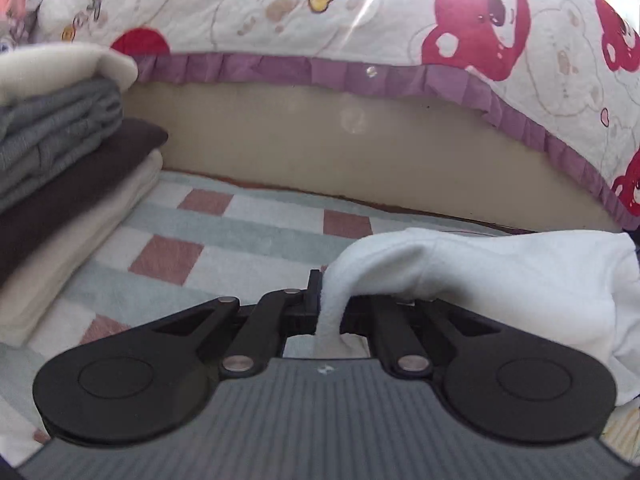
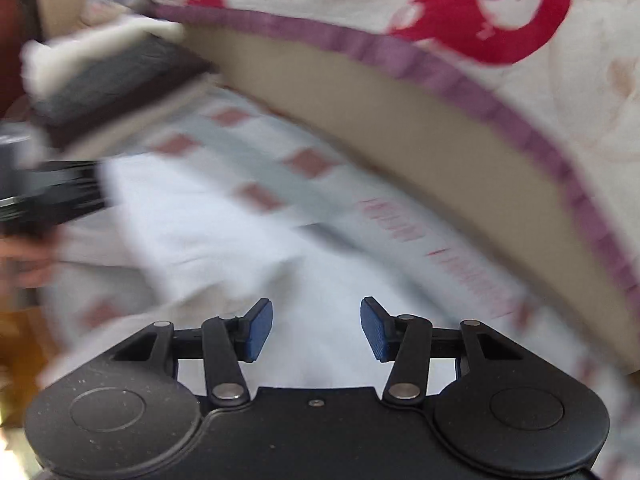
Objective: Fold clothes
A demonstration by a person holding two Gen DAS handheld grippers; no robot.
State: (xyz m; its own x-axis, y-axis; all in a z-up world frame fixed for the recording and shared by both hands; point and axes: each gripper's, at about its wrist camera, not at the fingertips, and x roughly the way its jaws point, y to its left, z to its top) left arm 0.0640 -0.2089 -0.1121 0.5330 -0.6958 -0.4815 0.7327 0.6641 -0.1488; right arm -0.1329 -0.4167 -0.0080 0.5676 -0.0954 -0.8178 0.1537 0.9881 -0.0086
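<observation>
A white garment [image 1: 500, 272] lies on the checked bedcover to the right in the left wrist view. My left gripper [image 1: 326, 300] is shut on a bunched edge of it, and the cloth drapes over the right finger, which is hidden. In the blurred right wrist view the same white garment [image 2: 224, 224] spreads across the bed, with red lettering near its far edge. My right gripper [image 2: 316, 328] hangs just above it, blue pads [image 2: 260, 328] apart and nothing between them. The left gripper [image 2: 44, 196] shows as a dark blur at the left edge there.
A stack of folded clothes [image 1: 68, 152] in cream, grey and dark brown sits at the left on the checked bedcover [image 1: 240, 232]. Behind runs a beige mattress side [image 1: 340, 140] under a bear-print quilt with purple trim [image 1: 400, 20].
</observation>
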